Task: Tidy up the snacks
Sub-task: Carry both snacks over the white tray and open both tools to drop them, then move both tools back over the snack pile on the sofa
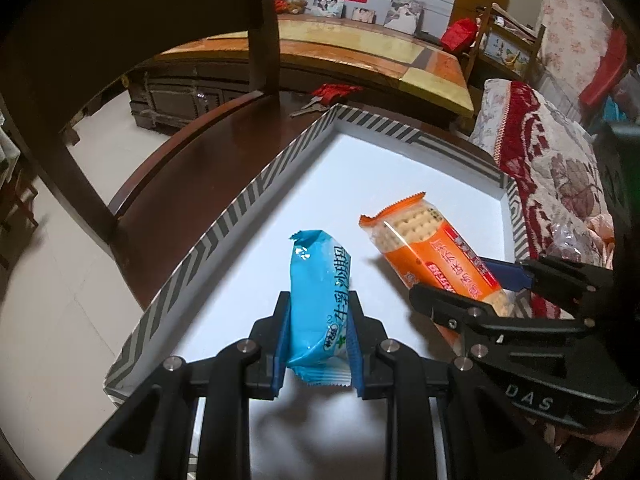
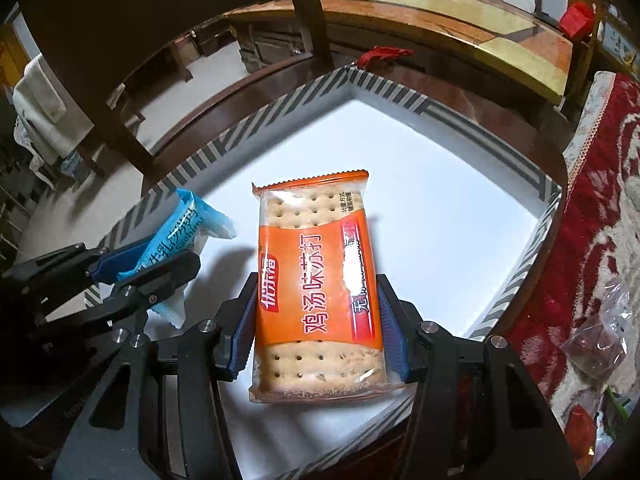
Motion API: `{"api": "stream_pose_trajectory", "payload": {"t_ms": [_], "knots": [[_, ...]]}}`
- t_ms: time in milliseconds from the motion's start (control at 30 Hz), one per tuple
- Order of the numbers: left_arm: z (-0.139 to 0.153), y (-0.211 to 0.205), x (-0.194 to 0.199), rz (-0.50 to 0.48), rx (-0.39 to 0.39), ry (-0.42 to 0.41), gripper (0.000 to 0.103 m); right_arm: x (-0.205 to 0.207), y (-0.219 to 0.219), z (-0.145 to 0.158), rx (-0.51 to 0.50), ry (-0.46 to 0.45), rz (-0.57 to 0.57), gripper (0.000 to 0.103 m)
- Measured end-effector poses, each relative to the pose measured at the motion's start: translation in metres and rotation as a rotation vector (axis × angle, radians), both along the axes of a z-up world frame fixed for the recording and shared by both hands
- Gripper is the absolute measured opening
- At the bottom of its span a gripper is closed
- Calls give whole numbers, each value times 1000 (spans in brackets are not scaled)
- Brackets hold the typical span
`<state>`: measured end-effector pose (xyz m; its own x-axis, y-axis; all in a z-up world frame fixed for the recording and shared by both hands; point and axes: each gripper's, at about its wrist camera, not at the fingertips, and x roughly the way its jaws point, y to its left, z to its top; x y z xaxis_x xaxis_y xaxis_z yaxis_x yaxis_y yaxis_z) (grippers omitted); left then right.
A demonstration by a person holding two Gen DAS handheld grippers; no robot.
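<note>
I count two snack packs. The blue wafer pack sits pinched between the blue pads of my left gripper, its far end pointing forward above the white floor of the tray. The orange cracker pack is clamped the same way in my right gripper, held lengthwise with its clear ends showing the crackers inside. Both tools are closed down to the width of their packs, one pack each. From the left wrist I see the right gripper and the orange pack just beside the blue one, to its right; whether either pack touches the floor I cannot tell. Both hang over one tray with a grey-and-white striped rim, which rests on a dark wooden table. One patterned red-and-cream cloth lies beyond the tray's right edge.
</note>
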<state>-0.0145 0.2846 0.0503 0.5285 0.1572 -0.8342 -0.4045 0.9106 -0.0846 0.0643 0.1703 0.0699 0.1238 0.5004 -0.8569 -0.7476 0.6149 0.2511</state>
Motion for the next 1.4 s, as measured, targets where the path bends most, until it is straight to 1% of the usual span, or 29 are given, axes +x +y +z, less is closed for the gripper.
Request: {"api": "stream_pose_trajectory", "payload": {"t_ms": [133,200,233,300,367,400,467,567,667,867,967,1033,1100,1233,1400], "knots": [[-2,1,-2,15,7,2,28,-1,1,-4,-15,-3,5,54],[-3,0,-1,19,12,12,30,-4,0,-5,-21,-13,7,54],[-3,0,-1,20,15,16,33,-4,0,-5,-25,-16,10,54],[-3,0,-1,35,29,22,39,-5,-1,-4,-15,-8,7,55],[-3,2,-4,50,35,19,51,-5,-1,-4,-10,-7,-3,55],[-2,3,-5,55,33,14,54,-5,-3,-4,-7,-5,-9,55],[1,4,-9,70,31,5,69,-6,-10,0,10,-4,-25,55],[7,-1,-14,80,35,-20,80,-12,-23,11,49,-23,-47,55],[16,-14,-17,76,59,-43,85,-20,-39,22,90,-49,-66,55],[36,-52,-21,23,85,-100,89,-41,-87,44,134,-148,-102,55],[41,-74,-20,-19,82,-115,92,-46,-115,52,141,-173,-135,55],[42,-92,-20,-43,81,-121,92,-47,-133,57,151,-172,-159,55],[42,-109,-19,-67,78,-129,92,-52,-152,62,153,-192,-180,55],[38,-148,-16,-146,83,-126,92,-64,-194,68,160,-231,-221,55],[36,-194,-16,-244,96,-132,92,-75,-249,63,129,-271,-280,55]]}}
